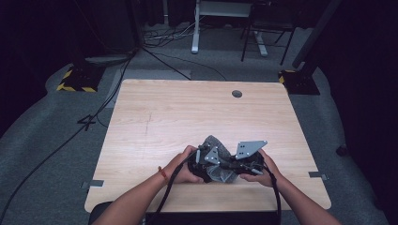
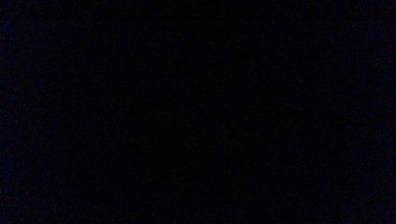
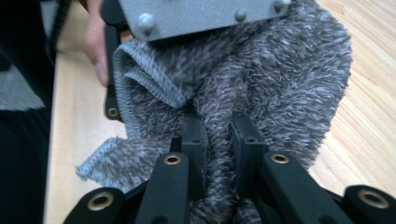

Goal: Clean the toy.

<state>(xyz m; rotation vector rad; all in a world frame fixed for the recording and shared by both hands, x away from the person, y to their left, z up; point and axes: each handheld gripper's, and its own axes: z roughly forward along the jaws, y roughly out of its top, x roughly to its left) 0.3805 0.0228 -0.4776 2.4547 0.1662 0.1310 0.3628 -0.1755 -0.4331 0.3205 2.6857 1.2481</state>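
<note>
A fuzzy grey cloth [image 1: 217,144] is bunched between the two hands near the front edge of the wooden table [image 1: 187,112]. My right gripper [image 3: 217,130] is shut on a raised fold of the cloth [image 3: 280,79], with pile bulging out between its black jaws. My left gripper [image 1: 210,164] sits right against the right gripper [image 1: 226,168], buried in the same bundle. Its grey plate [image 3: 201,14] shows above the cloth in the right gripper view, and the hemmed edge curls beside its black jaw. The left gripper view is fully dark.
A round cable hole [image 1: 237,93] lies at the table's back right. Beyond the table, on the grey floor, are cables, white desk legs [image 1: 195,33] and two stand bases with yellow-black tape [image 1: 77,79] [image 1: 298,79].
</note>
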